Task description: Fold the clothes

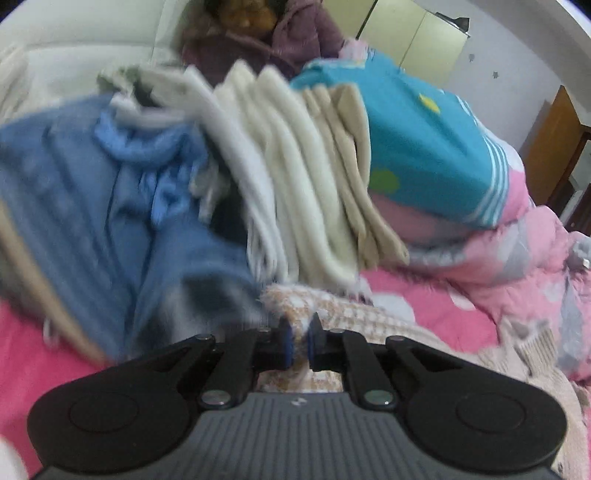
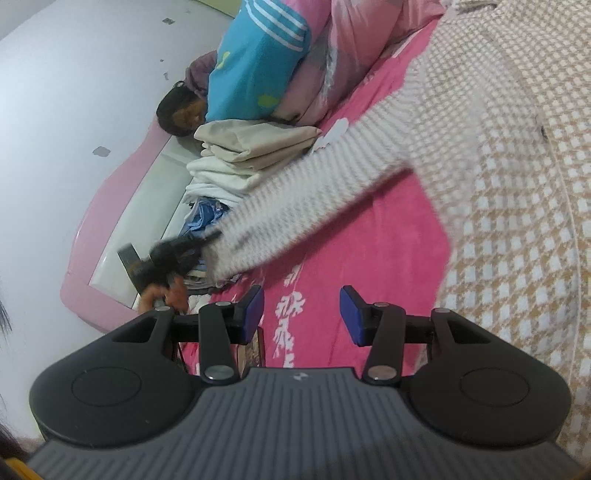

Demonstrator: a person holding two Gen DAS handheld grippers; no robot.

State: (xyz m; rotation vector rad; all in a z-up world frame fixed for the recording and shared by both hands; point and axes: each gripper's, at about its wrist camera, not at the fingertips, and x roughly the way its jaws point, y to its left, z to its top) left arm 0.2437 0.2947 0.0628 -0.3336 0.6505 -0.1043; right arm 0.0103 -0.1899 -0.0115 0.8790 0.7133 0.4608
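Left gripper [image 1: 300, 341]: blue-padded fingers [image 1: 286, 343] are seen pinched nearly together on a fold of the beige-and-white checked knit garment [image 1: 351, 317], gripped at what looks like a sleeve end or hem; the hold is judged to be for lifting that edge and carrying it across for a fold. Right gripper [image 2: 302, 319]: fingers [image 2: 255, 314] are seen partly open with nothing between them, held above the bed, just beside the garment body [image 2: 517, 184], probably waiting to pin or take a second edge. In the right view one sleeve [image 2: 314, 199] is stretched out from the body toward the person's hand [image 2: 162, 291] at the far end, so the garment is spread across the pink bedsheet [image 2: 388, 236] with the fold judged not yet finished. Behind it a stack of folded cream and beige clothes [image 1: 295, 166] is leaned beside blue clothing [image 1: 110, 177], likely finished pieces set aside, though blur prevents certainty. A turquoise spotted pillow [image 1: 424, 140] is set on a pink quilt [image 1: 498, 258]. A pink bed frame [image 2: 96, 206], a pale wall [image 2: 74, 74], pale cupboard doors [image 1: 406, 33] and a wooden door [image 1: 550, 140] are noted around the room.
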